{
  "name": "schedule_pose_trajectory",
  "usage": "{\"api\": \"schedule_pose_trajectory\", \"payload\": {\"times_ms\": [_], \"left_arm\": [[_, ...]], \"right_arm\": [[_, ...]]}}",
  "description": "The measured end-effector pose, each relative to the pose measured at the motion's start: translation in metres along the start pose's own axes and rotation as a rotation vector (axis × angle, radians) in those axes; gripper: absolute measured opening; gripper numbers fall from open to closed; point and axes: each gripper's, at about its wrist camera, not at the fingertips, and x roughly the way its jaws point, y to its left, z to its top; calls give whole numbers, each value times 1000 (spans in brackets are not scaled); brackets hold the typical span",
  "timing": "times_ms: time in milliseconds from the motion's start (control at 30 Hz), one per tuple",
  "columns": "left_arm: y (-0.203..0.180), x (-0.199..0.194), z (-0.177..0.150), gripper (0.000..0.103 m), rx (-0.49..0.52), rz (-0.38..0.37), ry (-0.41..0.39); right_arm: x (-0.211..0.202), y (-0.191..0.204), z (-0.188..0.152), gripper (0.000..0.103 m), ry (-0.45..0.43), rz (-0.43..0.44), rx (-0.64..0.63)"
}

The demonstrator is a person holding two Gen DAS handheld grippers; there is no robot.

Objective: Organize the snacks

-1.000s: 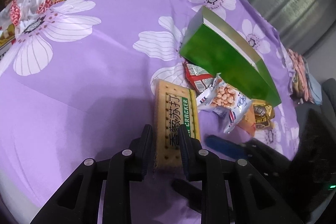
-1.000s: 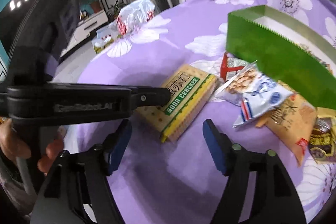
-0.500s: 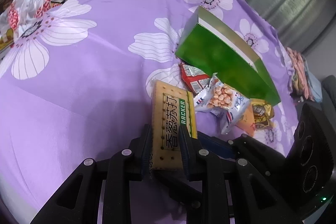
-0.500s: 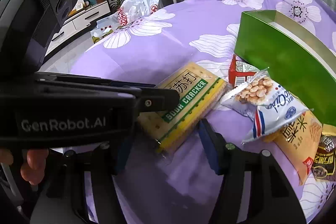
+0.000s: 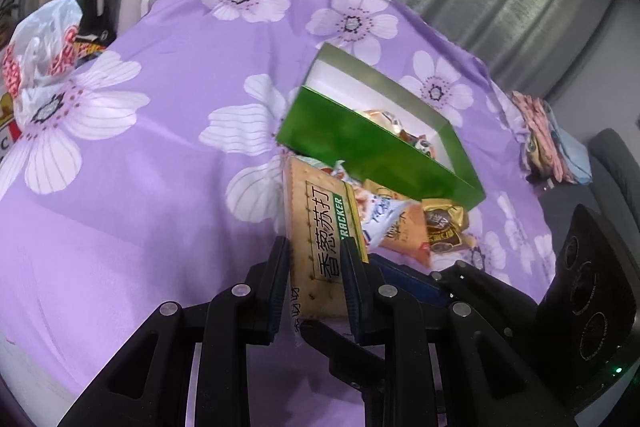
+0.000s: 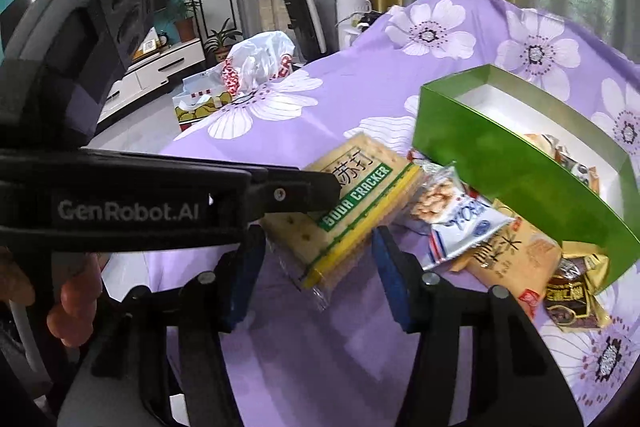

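My left gripper [image 5: 314, 251] is shut on a soda cracker pack [image 5: 320, 211] and holds it tilted above the purple cloth. In the right wrist view the left gripper's finger [image 6: 288, 187] lies across the pack [image 6: 360, 183]. My right gripper [image 6: 318, 239] straddles the pack's near end. Its jaws are closing, and a gap shows between each blue pad and the pack. Behind stands an open green box [image 6: 500, 163] with a few snacks inside. A white-blue peanut packet [image 6: 460, 223], an orange packet [image 6: 516, 259] and a brown-gold packet [image 6: 576, 291] lie against the box's front.
The table wears a purple flowered cloth [image 5: 160, 131]. A white plastic bag with red print [image 6: 256, 63] sits at its far left edge. Folded fabric [image 5: 548, 135] lies at the far right edge. A person's fingers [image 6: 76, 303] grip the left gripper's handle.
Both grippers have risen. The left one has lifted the cracker pack off the cloth. The right gripper's jaws have narrowed around the pack's near end.
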Motion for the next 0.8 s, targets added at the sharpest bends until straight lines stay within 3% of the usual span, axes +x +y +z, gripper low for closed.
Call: {"api": "schedule_pose_trajectory", "payload": {"times_ms": [800], "left_arm": [[-68, -33, 22, 24, 134, -14, -85]], "right_arm": [[-67, -11, 15, 56, -164, -74, 8]]}}
